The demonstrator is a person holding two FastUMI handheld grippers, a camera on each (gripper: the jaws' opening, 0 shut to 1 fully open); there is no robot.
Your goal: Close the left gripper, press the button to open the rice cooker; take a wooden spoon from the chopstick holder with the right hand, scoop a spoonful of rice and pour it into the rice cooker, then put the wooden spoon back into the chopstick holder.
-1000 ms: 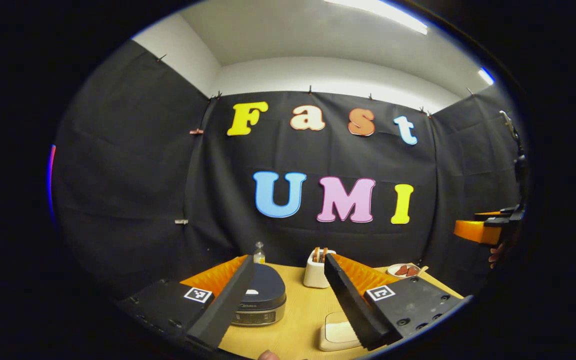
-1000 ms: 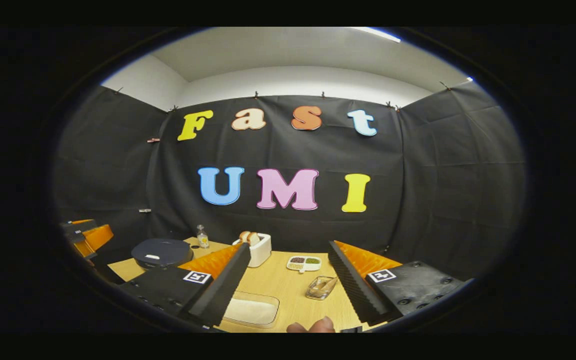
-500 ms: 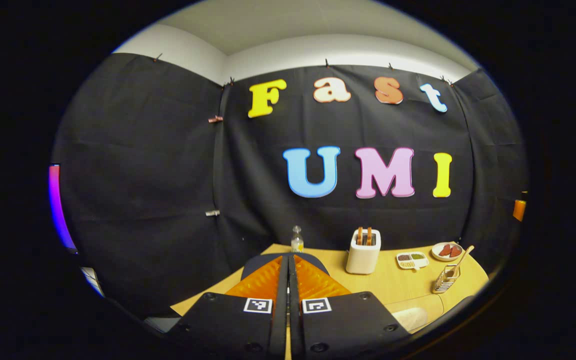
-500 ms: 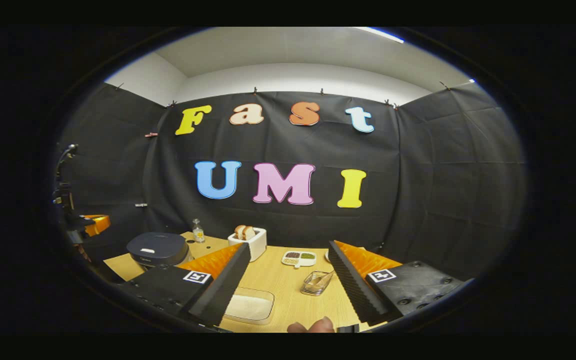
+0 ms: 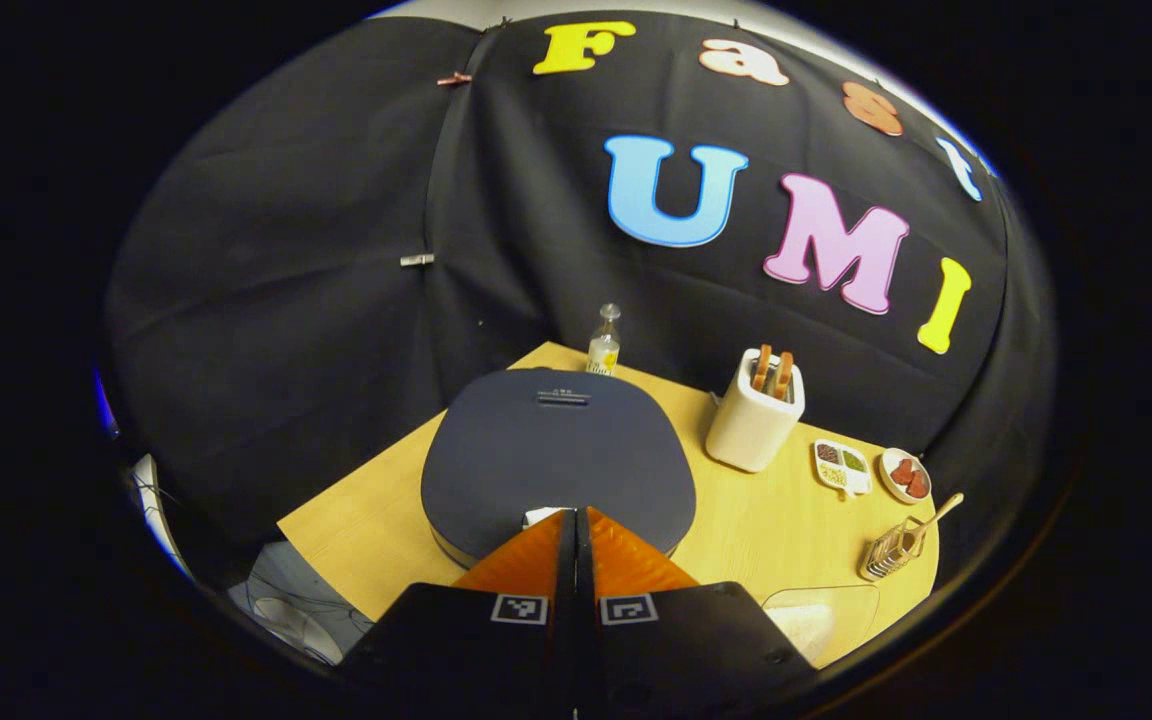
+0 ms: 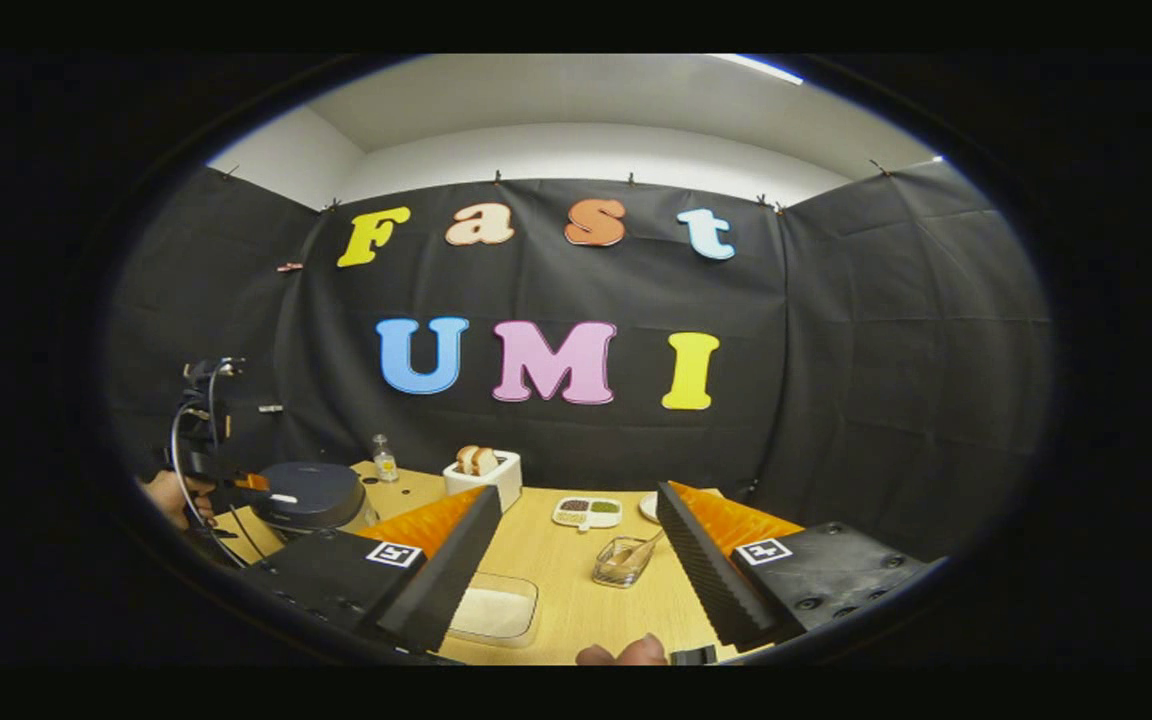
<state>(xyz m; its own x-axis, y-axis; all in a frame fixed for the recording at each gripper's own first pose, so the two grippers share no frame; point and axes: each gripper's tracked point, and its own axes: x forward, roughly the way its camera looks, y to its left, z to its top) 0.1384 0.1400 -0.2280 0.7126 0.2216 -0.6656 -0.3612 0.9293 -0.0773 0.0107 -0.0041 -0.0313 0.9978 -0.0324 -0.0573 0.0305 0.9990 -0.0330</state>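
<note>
My left gripper point(image 5: 576, 512) has its fingers pressed together, tips right at the near edge of the rice cooker point(image 5: 556, 460), over the pale button point(image 5: 540, 516) that peeks out just left of them. I cannot tell whether they touch it. My worry: the joined tips sit slightly right of the button, so a push could land on the lid point(image 5: 556, 440) and slide off without releasing the latch, or shove the cooker across the table point(image 5: 756, 520).

My right gripper point(image 6: 576, 545) hangs with its fingers spread wide, holding nothing. Beyond them lies the rice tray point(image 6: 492, 612), then the chopstick holder point(image 6: 620, 562) with the wooden spoon point(image 6: 639, 549) leaning in it. That light holder may tip when I pull the spoon.
</note>
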